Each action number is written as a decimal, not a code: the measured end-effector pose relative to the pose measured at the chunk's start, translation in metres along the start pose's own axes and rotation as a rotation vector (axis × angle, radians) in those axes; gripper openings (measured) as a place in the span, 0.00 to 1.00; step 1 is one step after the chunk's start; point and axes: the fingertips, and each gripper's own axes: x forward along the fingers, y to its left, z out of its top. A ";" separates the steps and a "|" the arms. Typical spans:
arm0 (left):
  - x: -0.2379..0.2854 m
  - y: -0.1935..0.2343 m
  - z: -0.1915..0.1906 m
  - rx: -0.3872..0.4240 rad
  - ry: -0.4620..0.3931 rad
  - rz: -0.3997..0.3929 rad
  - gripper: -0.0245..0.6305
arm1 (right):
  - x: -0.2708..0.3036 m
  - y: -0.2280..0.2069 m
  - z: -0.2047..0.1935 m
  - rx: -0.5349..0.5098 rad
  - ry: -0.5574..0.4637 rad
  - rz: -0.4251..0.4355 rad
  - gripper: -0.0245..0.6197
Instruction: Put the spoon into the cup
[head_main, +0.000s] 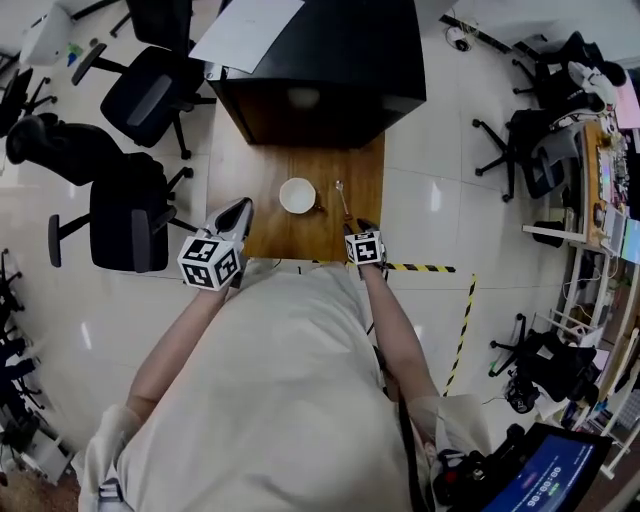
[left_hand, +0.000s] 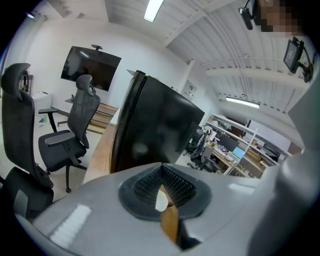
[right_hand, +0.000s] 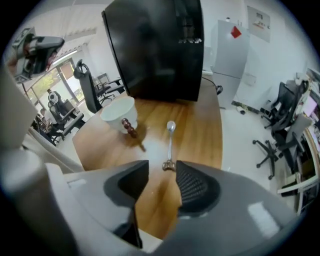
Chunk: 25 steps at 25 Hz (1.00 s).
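Table (head_main: 268, 170): one, wood-grain top, rectangular.

Cabinet (head_main: 320, 60): one, black, smooth, box-shaped, standing on the far half of the table.

Cup (head_main: 297, 195): one, white, round and glossy. It stands upright near the table's middle, in front of the cabinet, with a brown knobbed handle (right_hand: 129, 126) sticking out from its side.

Spoon (right_hand: 170, 142): one, shiny metal, slim stem with a small oval bowl and a knobbed handle end. It lies flat on the table to the right of the cup and apart from it, not in the cup. The bowl points toward the cabinet and the handle end toward the person.

Left gripper (left_hand: 161, 167): one, grey shell with black ribbed pads. The pads are pressed together at the tips with nothing between them, and it is held at the table's near left edge.

Right gripper (right_hand: 162, 172): one, same make. The jaws are spread and the spoon's handle end sits just ahead of the gap, with neither pad touching it.

Marker cubes: two, black-and-white squares, one per gripper (head_main: 210, 262) (head_main: 365, 247).

Chairs: two black office chairs on wheels left of the table (head_main: 150, 85) (head_main: 125, 215), more at the room's right.

Floor tape (head_main: 420, 267): yellow-black striped.
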 end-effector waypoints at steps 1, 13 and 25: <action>0.001 0.000 -0.003 -0.005 0.008 0.011 0.00 | 0.007 -0.002 -0.001 -0.010 0.011 -0.008 0.29; -0.011 -0.009 -0.025 -0.012 0.061 0.144 0.00 | 0.043 0.000 0.001 -0.081 0.057 0.055 0.29; -0.016 -0.009 -0.038 -0.013 0.092 0.177 0.00 | 0.051 0.001 -0.001 -0.034 0.067 0.002 0.24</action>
